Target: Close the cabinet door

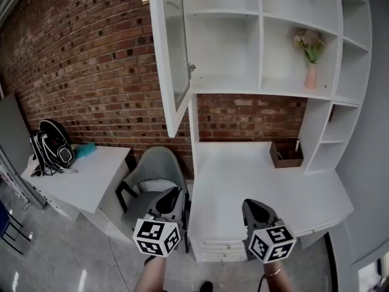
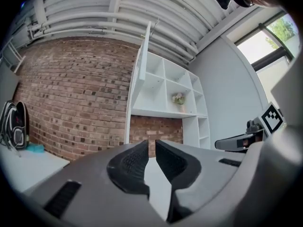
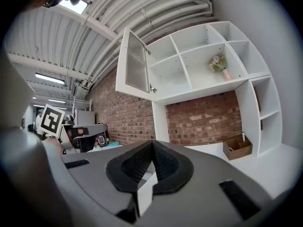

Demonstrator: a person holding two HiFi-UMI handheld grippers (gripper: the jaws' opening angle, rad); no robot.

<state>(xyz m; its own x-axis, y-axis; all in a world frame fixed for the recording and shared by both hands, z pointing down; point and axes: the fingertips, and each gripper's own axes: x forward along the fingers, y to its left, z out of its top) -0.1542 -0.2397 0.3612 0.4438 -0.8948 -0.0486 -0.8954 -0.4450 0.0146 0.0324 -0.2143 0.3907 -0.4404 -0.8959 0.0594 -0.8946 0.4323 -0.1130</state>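
Open cabinet door (image 1: 173, 47) left of shelf unit (image 1: 261, 35); desk (image 1: 255, 181) below; chair (image 1: 152, 175) left of desk; backpack (image 1: 51, 148) on side table (image 1: 85, 178).

backpack (image 1: 53, 148) on side table (image 1: 91, 176) | grey chair (image 1: 152, 174) beside desk (image 1: 255, 184) | flower vase (image 1: 310, 75) | brown box (image 1: 285, 156) on desk

Head view: from above, steeply down onto the desk (image 1: 255, 175), shelf unit (image 1: 222, 41) at 12 o'clock. Left and right gripper views: low, level, facing that unit from well back. All three share the cabinet door (image 1: 176, 47).
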